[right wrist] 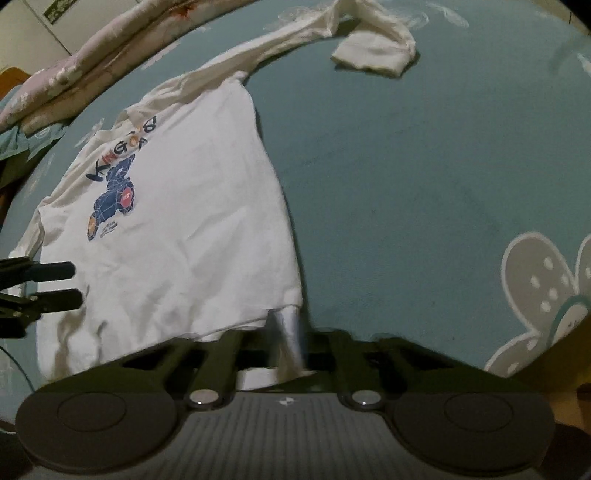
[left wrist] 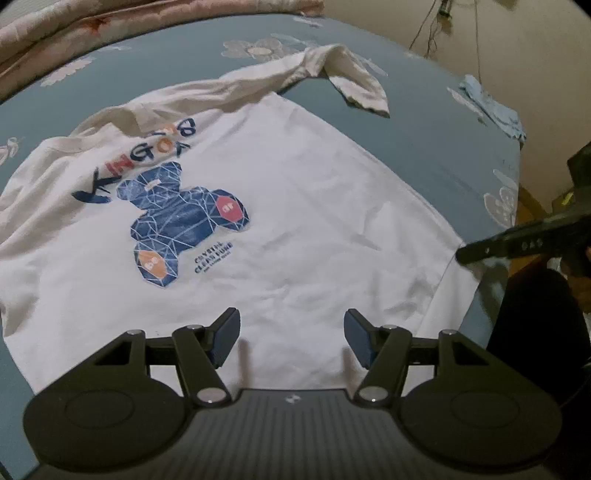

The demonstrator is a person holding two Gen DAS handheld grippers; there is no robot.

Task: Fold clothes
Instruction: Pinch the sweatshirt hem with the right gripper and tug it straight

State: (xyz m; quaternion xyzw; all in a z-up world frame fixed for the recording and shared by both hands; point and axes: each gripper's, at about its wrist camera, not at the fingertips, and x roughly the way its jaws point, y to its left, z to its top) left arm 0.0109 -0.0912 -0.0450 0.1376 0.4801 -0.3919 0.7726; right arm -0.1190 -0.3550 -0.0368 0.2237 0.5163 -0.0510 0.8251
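Observation:
A white long-sleeved shirt [left wrist: 295, 221] with a blue bear print [left wrist: 184, 218] lies front up and spread flat on the bed. One sleeve [left wrist: 347, 74] trails away at the far side, its cuff bent back. My left gripper [left wrist: 291, 332] hovers open over the near hem, with nothing between its fingers. My right gripper [right wrist: 288, 332] is shut on the hem corner of the shirt [right wrist: 192, 221], and a fold of white fabric is bunched between its blurred fingers. In the left wrist view the right gripper [left wrist: 465, 254] reaches that corner from the right. The left gripper [right wrist: 74, 284] enters the right wrist view from the left edge.
The teal bed sheet [left wrist: 424, 147] with grey flower prints stretches bare to the right of the shirt. A pink quilt [left wrist: 110, 18] is rolled along the far edge. A light blue cloth [left wrist: 491, 110] lies by the right edge. A person's dark clothing [left wrist: 535, 314] is close at the right.

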